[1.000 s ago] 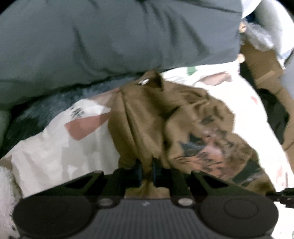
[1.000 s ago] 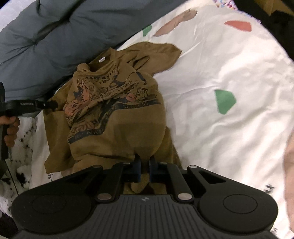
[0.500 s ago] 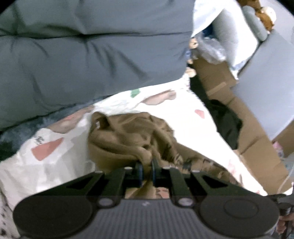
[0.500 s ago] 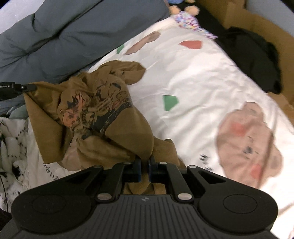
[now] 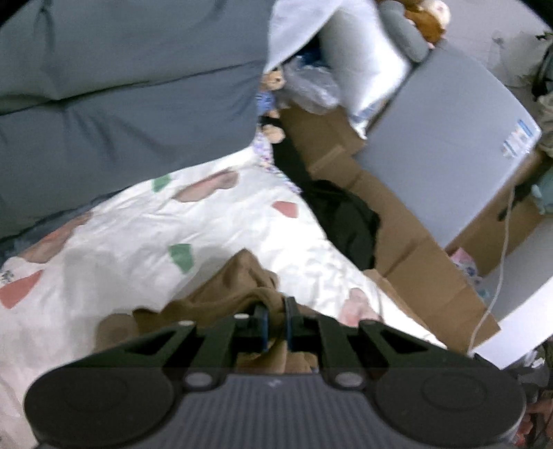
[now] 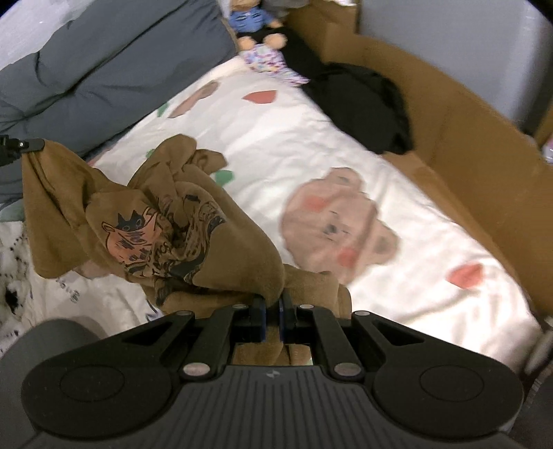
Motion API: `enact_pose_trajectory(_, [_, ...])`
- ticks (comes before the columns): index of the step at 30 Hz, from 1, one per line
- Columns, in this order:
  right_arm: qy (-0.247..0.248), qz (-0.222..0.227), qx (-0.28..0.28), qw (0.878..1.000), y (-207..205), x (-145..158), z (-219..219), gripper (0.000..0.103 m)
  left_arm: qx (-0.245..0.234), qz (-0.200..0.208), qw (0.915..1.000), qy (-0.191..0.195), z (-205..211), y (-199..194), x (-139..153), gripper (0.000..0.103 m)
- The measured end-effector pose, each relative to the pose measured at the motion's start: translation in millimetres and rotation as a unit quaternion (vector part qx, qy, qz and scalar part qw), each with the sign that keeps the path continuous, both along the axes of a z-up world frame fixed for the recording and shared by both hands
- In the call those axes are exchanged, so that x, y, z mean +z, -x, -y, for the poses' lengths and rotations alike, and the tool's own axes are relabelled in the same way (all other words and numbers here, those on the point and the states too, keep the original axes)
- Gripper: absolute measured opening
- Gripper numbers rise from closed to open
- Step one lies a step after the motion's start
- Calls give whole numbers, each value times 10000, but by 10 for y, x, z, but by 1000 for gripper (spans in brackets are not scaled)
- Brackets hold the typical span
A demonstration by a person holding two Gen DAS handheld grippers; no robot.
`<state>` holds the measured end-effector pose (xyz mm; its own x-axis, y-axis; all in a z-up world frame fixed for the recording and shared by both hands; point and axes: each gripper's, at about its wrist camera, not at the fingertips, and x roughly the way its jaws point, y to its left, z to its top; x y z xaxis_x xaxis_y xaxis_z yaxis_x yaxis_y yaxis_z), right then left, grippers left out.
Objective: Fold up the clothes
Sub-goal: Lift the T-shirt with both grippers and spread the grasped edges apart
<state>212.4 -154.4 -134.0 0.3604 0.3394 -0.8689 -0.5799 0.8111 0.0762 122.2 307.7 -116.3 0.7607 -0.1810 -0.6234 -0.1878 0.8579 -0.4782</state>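
Observation:
A brown T-shirt with a cartoon print hangs bunched above the white patterned bedsheet. My right gripper is shut on one edge of it, the cloth pinched between the blue pads. In the same view my left gripper holds the shirt's other corner up at the far left. In the left wrist view my left gripper is shut on the brown T-shirt, most of which hangs out of sight below the fingers.
A grey duvet lies along the back of the bed. Cardboard boxes line the bed's right side, with a black garment and soft toys there. A grey panel and a white cable stand beyond.
Both grippers have lifted the shirt off the sheet and carried it toward the foot of the bed. The left wrist view has tilted up, and the shirt hangs lower in it.

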Motion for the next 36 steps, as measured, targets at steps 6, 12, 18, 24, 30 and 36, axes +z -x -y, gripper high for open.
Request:
enact_pose_trajectory(6, [123,94,-318,9994,306,250,640,7,-306,168,9993,114,336,52,124,10])
enact_pose_trajectory(12, [165,-26,-375,9992,687,291,899,7,-351,90,9988,318,501,212,57,10])
enact_pose_trajectory(18, [140,-191,-290,9993,1023,274,950,7,-159,0,9996,234,410,377,15,10])
enact_pose_trajectory(24, [315,-321,25,9990,1151,144,628,8,114,-233,9995,193,164,584,-142,9])
enact_pose_trajectory(30, [283,-422,275,9983,1145,58,307,8,438,-376,9982,128,-95,680,-229,9])
enact_pose_trajectory(36, [380,-578,455,9966,1145,-91,116,22,605,-505,9969,69,-222,720,-317,9])
